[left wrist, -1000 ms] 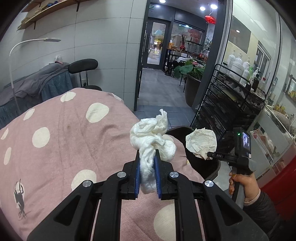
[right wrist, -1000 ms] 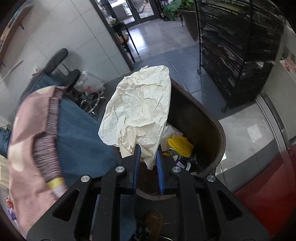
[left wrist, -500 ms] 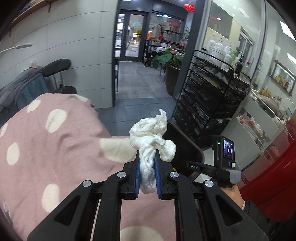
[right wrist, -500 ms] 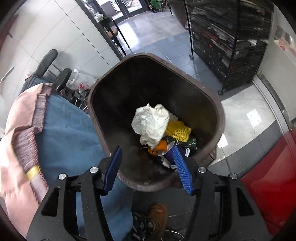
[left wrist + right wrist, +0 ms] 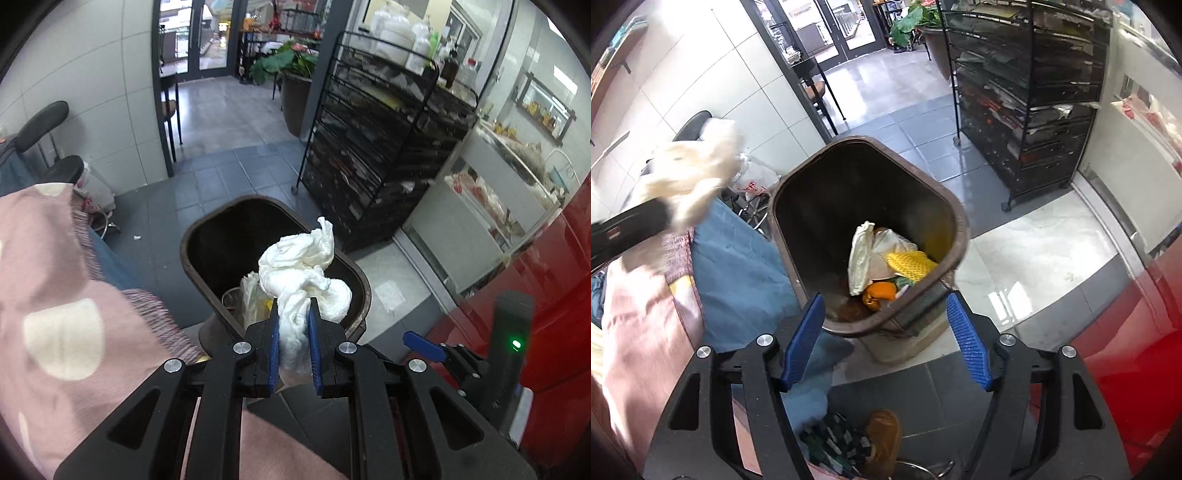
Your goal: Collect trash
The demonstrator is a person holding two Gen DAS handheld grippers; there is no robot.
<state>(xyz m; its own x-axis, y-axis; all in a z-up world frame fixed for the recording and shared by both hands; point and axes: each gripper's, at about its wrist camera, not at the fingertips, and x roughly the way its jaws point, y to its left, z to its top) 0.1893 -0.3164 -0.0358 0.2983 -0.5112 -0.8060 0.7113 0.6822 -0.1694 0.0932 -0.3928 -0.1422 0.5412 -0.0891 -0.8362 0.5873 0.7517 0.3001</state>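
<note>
My left gripper (image 5: 293,325) is shut on a twisted white tissue wad (image 5: 301,273) and holds it above the near rim of a brown trash bin (image 5: 192,240). In the right wrist view the same wad (image 5: 690,177) shows blurred at the left, over the bed edge. My right gripper (image 5: 884,328) is open and empty, just in front of the bin (image 5: 779,221). Inside the bin lie a crumpled cream paper (image 5: 860,254), a yellow foam net (image 5: 910,264) and an orange scrap (image 5: 881,291). The right gripper's blue pad (image 5: 424,347) shows at the lower right of the left wrist view.
A pink polka-dot blanket (image 5: 62,295) over a blue sheet (image 5: 738,266) borders the bin on the left. A black wire rack (image 5: 376,147) stands behind the bin on the right. A red surface (image 5: 1137,332) lies to the right. A brown shoe (image 5: 882,435) is below.
My right gripper opened and dropped the crumpled cream paper into the bin, then drew back. My left gripper carried the tissue wad from over the blanket to above the bin.
</note>
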